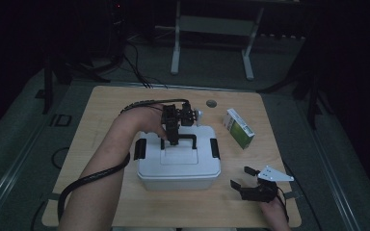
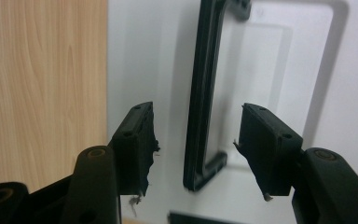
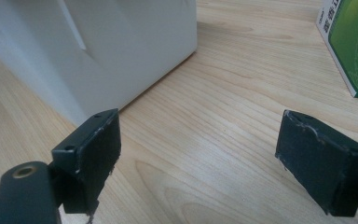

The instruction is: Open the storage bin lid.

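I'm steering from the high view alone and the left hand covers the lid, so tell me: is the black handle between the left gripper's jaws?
Observer: Yes. In the left gripper view the black handle runs up between the two pads, with a gap on each side.
Operator: And the right gripper?
Observer: The right gripper is wide open over bare table, with nothing between its jaws.
Operator: What lies ahead of it?
Observer: The white box on one side and the green and white carton on the other, both apart from its pads.
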A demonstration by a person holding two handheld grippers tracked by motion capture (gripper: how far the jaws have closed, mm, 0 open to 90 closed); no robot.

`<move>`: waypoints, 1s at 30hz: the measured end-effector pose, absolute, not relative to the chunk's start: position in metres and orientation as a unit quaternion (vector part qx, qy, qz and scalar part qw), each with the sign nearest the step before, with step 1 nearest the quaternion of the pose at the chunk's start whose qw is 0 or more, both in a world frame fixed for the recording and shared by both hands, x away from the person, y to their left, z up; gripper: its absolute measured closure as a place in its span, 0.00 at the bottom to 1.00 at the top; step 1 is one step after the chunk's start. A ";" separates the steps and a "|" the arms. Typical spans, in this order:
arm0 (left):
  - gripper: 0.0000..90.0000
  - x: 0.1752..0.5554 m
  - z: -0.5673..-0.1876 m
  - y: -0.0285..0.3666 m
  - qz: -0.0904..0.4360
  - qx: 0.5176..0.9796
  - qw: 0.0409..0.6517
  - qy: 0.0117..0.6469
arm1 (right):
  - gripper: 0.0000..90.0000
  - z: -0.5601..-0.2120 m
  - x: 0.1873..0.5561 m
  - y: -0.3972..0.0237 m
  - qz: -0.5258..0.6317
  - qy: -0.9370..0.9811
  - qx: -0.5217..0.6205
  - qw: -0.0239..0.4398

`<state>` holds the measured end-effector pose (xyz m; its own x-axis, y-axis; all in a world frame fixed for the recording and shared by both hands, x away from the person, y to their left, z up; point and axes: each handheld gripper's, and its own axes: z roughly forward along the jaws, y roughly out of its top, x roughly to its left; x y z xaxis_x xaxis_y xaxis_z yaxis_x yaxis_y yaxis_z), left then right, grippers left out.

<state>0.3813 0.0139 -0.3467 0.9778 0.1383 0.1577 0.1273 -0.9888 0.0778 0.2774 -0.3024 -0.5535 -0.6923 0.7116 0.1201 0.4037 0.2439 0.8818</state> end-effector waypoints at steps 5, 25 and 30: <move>0.57 0.385 -0.354 0.009 0.074 0.995 0.023 0.060 | 0.15 -0.553 0.278 -0.304 0.503 0.770 0.364 0.151; 0.83 0.388 -0.360 0.003 0.057 0.997 0.017 0.049 | 0.15 -0.554 0.278 -0.303 0.498 0.774 0.359 0.152; 0.88 0.387 -0.360 0.000 0.055 0.997 0.010 0.046 | 0.15 -0.554 0.278 -0.303 0.498 0.774 0.360 0.152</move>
<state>0.3872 -0.0004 -0.3598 0.9897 0.0920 0.1094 0.0899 -0.9957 0.0242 0.2778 -0.3035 -0.5541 -0.6948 0.7087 0.1227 0.4051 0.2446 0.8809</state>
